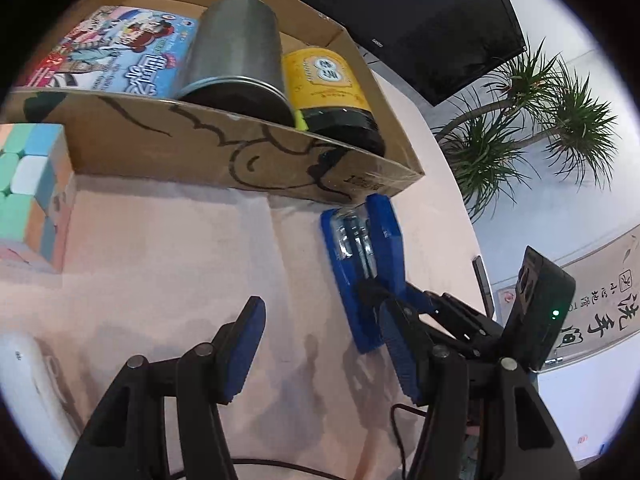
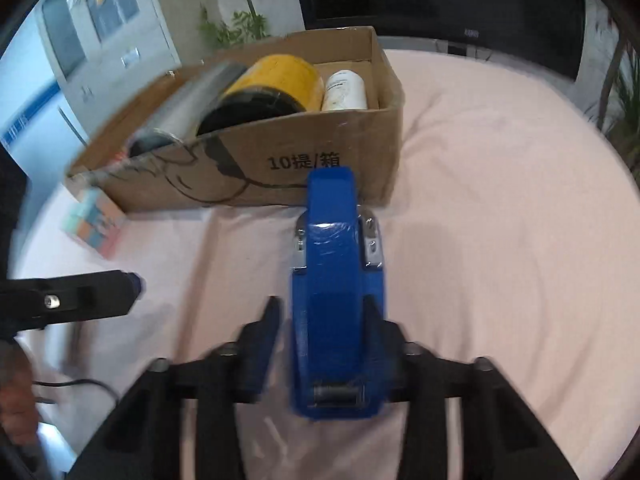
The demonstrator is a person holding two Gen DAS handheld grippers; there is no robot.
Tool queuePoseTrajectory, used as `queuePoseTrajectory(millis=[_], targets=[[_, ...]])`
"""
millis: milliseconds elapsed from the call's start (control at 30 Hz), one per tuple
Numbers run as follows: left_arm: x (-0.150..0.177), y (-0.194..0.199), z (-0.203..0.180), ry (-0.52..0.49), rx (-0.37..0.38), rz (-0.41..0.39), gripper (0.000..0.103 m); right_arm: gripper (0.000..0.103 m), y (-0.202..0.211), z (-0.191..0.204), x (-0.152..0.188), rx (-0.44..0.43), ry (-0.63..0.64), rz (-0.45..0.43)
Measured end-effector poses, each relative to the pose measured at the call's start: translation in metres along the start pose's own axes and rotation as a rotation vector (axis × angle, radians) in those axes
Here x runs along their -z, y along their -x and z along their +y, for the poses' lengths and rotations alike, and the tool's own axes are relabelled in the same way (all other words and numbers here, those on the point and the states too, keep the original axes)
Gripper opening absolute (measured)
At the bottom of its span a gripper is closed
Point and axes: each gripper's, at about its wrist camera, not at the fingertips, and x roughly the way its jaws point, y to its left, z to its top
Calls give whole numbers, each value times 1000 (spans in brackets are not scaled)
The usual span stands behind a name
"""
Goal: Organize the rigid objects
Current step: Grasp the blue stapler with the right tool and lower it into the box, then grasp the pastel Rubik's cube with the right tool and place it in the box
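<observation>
Right claw (image 2: 320, 340) pinches blue stapler (image 2: 338, 280), aimed at cardboard box (image 2: 320, 160) at 12 o'clock for packing; left claw (image 1: 320, 344) spread, empty.

Blue stapler (image 2: 334, 280), yellow jar (image 2: 276, 76), pink cloth (image 2: 500, 208).

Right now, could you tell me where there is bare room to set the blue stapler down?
Bare pink cloth lies right of the cardboard box. The box is crowded with the grey tin, yellow jar and white bottle; the cube borders its left corner.
</observation>
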Motion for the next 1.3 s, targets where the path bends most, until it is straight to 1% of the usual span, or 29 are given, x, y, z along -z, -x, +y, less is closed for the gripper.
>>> queuePoseTrajectory(millis=[67, 100, 133, 167, 233, 300, 333, 367, 400, 433, 467, 533, 633, 667, 700, 800, 867, 933, 1000, 1033, 1067, 1100, 1133, 1167, 1233, 1300], targets=[[2, 3, 5, 14, 14, 3, 59, 24, -2, 8, 1, -69, -26, 15], [3, 3, 8, 24, 21, 8, 59, 24, -1, 11, 2, -86, -33, 19], [4, 3, 11, 37, 28, 16, 59, 24, 1, 13, 3, -139, -69, 33], [6, 2, 15, 52, 39, 25, 59, 24, -1, 12, 5, -238, -138, 63], [10, 1, 23, 88, 65, 51, 59, 24, -10, 19, 2, -371, -228, 108], [14, 3, 27, 96, 99, 57, 56, 23, -17, 28, 5, -475, -292, 141], [16, 6, 28, 92, 111, 60, 51, 23, -21, 35, 6, -533, -322, 164], [18, 11, 30, 97, 104, 42, 50, 23, -25, 43, 7, -576, -336, 186], [19, 18, 32, 94, 90, 22, 49, 22, -26, 51, 6, -593, -333, 194], [19, 28, 34, 94, 80, 0, 43, 23, -26, 59, 4, -599, -322, 192], [16, 42, 36, 95, 84, -29, 43, 23, -24, 64, 1, -597, -308, 185], [7, 64, 35, 80, 73, -87, 43, 23, -12, 83, -15, -607, -262, 140], [-24, 103, 32, 17, 29, -169, 43, 23, 2, 113, -53, -633, -192, 59], [-37, 112, 34, 4, 18, -184, 43, 23, 4, 124, -71, -640, -172, 27], [-56, 120, 38, -14, 13, -193, 43, 23, 5, 135, -87, -643, -158, 7], [-102, 125, 55, -24, -2, -178, 43, 23, -7, 154, -135, -643, -155, -26], [-123, 118, 69, -15, -17, -157, 43, 23, -18, 158, -159, -637, -174, -22], [-143, 104, 91, 7, -24, -109, 44, 24, -46, 171, -184, -604, -203, 0], [-154, 91, 113, 31, -28, -66, 44, 24, -63, 172, -189, -578, -243, 33], [-157, 86, 121, 42, -31, -52, 47, 24, -76, 174, -194, -561, -261, 50], [-159, 80, 132, 68, -50, -41, 52, 24, -88, 176, -195, -548, -275, 58], [-163, 78, 136, 78, -63, -37, 55, 24, -99, 178, -195, -524, -275, 64], [-164, 77, 141, 78, -72, -48, 57, 23, -109, 184, -196, -508, -277, 72], [-163, 78, 144, 79, -75, -56, 52, 22, -116, 187, -196, -490, -278, 71], [-163, 82, 151, 105, -60, -56, 49, 22, -126, 196, -202, -449, -265, 68], [-162, 88, 155, 125, -44, -67, 49, 23, -130, 200, -207, -425, -265, 68]])
